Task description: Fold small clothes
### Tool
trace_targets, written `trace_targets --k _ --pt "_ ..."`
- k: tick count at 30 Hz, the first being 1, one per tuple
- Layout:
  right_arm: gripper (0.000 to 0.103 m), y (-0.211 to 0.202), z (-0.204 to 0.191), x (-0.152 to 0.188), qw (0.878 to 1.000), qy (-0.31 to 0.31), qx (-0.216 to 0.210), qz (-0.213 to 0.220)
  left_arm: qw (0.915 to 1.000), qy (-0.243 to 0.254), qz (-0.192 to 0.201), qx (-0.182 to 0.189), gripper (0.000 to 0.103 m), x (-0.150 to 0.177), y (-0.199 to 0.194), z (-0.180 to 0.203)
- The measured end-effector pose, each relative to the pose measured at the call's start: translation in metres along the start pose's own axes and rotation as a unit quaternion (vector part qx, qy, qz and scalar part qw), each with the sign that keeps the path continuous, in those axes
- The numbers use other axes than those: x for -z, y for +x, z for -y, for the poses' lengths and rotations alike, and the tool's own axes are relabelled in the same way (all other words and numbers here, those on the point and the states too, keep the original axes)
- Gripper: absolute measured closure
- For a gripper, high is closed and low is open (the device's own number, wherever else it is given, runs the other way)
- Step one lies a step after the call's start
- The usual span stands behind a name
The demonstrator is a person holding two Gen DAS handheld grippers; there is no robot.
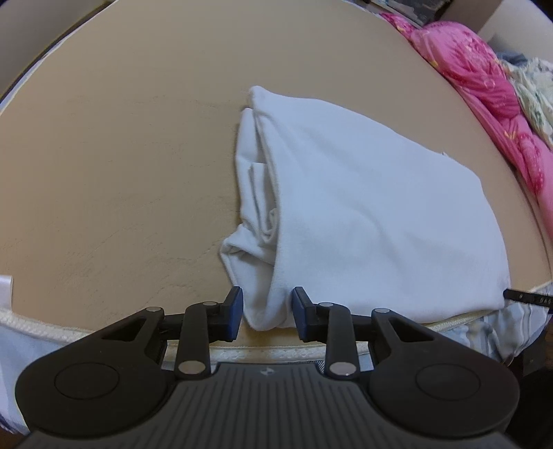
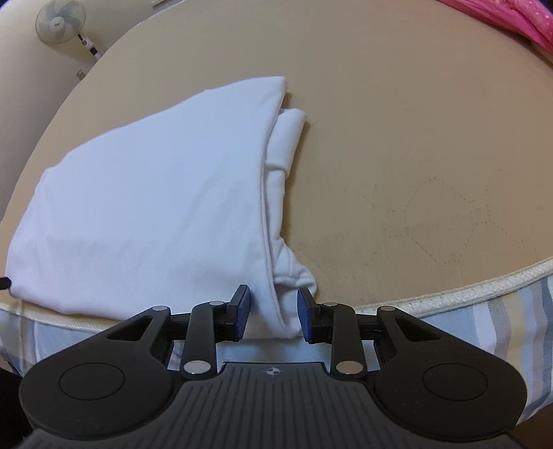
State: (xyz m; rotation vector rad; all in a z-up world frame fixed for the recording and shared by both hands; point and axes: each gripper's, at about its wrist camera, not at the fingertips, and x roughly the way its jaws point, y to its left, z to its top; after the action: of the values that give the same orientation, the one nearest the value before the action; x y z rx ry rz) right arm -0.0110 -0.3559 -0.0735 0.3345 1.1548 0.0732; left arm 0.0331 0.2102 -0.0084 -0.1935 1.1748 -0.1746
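A white garment (image 1: 363, 207) lies folded on the tan mattress top (image 1: 121, 172), its layered edge facing left in the left wrist view. My left gripper (image 1: 266, 312) stands open at the near left corner of the fold; the corner lies between the blue pads without being pinched. In the right wrist view the same white garment (image 2: 148, 207) shows its layered edge on the right. My right gripper (image 2: 273, 316) is open around the near right corner, with the cloth loose between its pads. Both corners rest on the mattress by its near edge.
A pink flowered quilt (image 1: 484, 86) is heaped along the far right of the mattress, with patterned cloth beside it. The piped near edge (image 2: 449, 293) drops to a striped side panel. A white standing fan (image 2: 60, 20) is at the far left by the wall.
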Motion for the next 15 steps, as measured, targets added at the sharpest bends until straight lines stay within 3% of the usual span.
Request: trace_targets --k 15 --pt "0.072 0.003 -0.003 0.004 1.000 -0.007 0.005 -0.003 0.9981 0.052 -0.023 -0.022 0.075 0.000 0.015 0.013"
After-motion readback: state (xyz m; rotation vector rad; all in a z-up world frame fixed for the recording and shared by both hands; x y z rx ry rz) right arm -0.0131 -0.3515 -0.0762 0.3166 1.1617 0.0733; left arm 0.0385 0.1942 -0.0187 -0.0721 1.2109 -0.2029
